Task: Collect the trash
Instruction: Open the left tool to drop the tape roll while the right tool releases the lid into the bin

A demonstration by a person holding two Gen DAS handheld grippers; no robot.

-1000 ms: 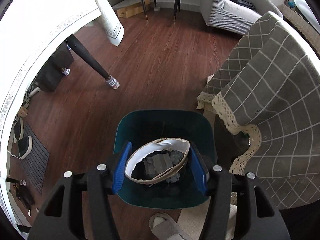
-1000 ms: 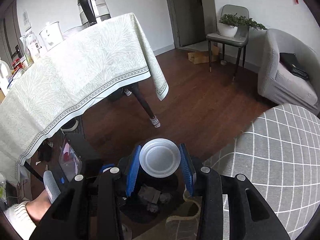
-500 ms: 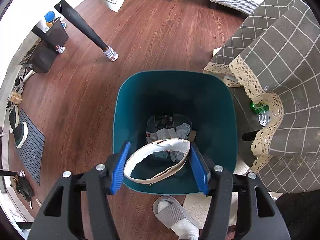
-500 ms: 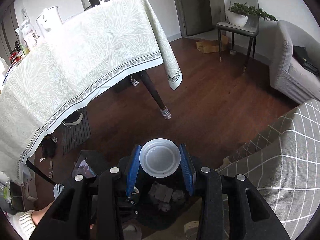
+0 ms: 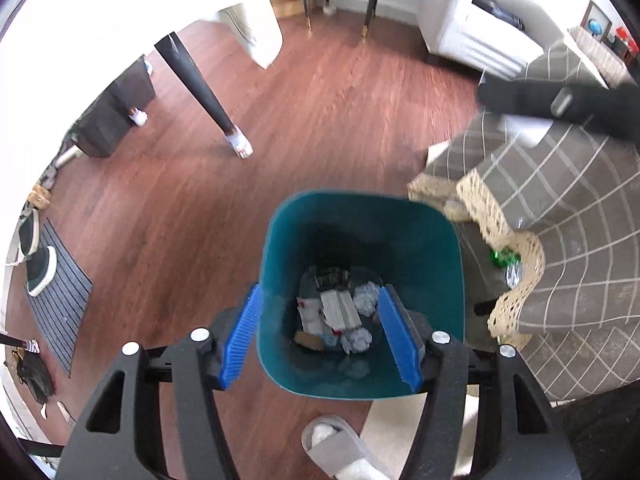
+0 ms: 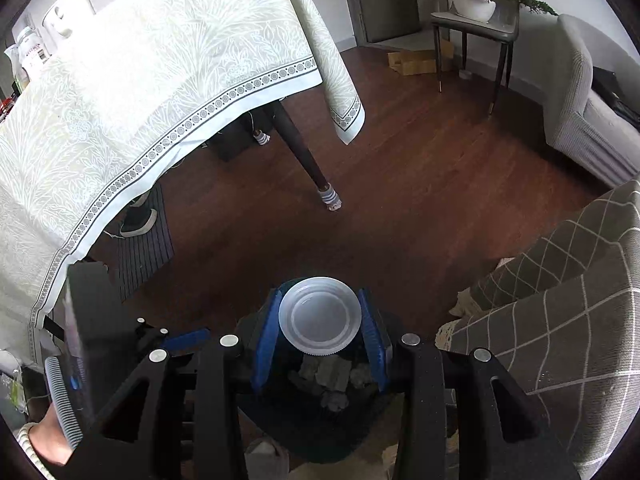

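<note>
- Left gripper [image 5: 320, 334] fingers spread, empty, above one teal bin [image 5: 280, 240] of trash.
- Right gripper [image 6: 320, 334] fingers clamp one plastic lid [image 6: 320, 316] between them.

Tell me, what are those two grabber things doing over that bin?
A person is tidying up trash with a grabber in each hand. The left gripper is open and holds nothing, hovering right above the teal trash bin, which has crumpled paper and wrappers at the bottom. The right gripper is squeezing a round white plastic cup above the same bin, so that piece has not gone in yet.
</note>
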